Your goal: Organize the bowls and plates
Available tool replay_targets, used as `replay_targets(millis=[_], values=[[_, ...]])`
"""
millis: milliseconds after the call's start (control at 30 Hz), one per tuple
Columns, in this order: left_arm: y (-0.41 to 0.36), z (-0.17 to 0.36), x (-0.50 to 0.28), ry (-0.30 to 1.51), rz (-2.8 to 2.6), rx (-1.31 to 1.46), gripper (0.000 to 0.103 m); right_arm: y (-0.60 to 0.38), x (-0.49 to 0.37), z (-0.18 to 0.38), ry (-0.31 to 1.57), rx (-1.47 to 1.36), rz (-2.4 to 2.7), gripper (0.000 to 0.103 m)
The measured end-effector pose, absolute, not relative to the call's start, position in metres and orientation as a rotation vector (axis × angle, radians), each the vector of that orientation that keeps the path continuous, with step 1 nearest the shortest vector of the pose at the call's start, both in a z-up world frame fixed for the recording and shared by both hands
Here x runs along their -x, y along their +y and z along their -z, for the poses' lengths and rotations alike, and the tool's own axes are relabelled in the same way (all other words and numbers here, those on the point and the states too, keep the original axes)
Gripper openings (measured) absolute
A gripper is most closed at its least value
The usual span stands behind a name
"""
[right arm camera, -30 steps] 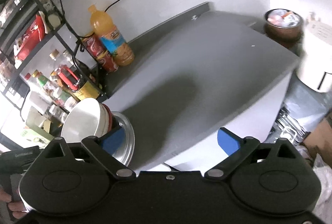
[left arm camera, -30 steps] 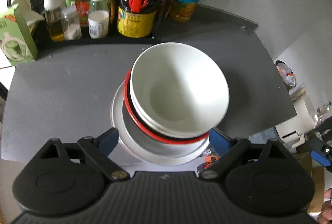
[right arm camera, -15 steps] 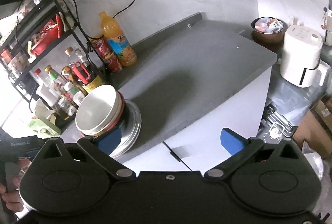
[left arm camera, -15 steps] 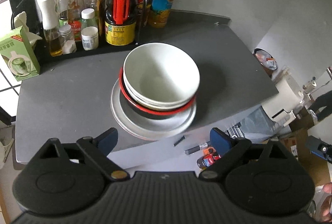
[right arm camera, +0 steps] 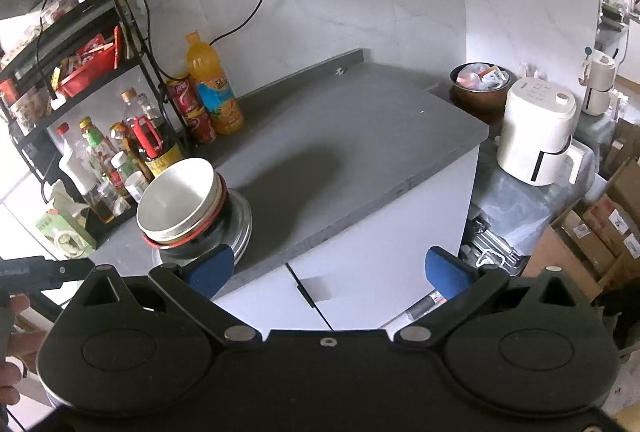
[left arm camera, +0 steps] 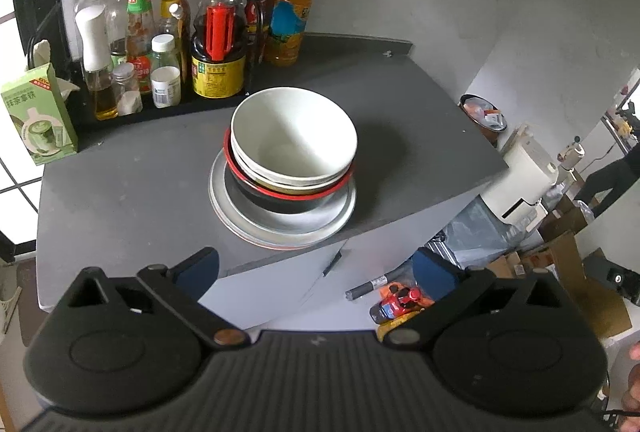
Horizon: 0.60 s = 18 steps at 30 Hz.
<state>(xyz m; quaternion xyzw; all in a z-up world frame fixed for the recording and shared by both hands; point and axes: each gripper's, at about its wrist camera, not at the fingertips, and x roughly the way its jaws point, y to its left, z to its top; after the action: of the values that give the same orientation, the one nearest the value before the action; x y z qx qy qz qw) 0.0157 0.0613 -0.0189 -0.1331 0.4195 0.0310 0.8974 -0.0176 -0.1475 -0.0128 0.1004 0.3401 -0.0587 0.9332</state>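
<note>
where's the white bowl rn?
Left wrist view, centre: white bowl tops the stack on the silver plate, just in front of the condiment rack.

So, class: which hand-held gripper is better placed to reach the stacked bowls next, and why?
Left, probably. The left hand-held gripper faces the stacked bowls squarely, open; the right hand-held gripper aims at bare counter, the stack off to its left.
</note>
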Motion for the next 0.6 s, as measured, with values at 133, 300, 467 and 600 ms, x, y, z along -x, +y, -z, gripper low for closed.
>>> replay_targets(millis=[133, 300, 467, 600], values=[[0.058, 0.016, -0.006, 0.853, -0.056, 0.240, 0.102, -0.141, 0.027, 0.013, 0.696, -0.211, 0.110, 0.103], [0.052, 0.011, 0.004, 0.849, -0.023, 0.208, 0.102, -0.131, 0.039, 0.012, 0.686, -0.210, 0.110, 0.103], [0.048, 0.011, 0.011, 0.856, -0.021, 0.185, 0.102, -0.123, 0.050, 0.008, 0.684, -0.205, 0.110, 0.103], [0.044, 0.011, 0.017, 0.857, -0.010, 0.175, 0.102, -0.116, 0.056, 0.006, 0.673, -0.172, 0.121, 0.103]])
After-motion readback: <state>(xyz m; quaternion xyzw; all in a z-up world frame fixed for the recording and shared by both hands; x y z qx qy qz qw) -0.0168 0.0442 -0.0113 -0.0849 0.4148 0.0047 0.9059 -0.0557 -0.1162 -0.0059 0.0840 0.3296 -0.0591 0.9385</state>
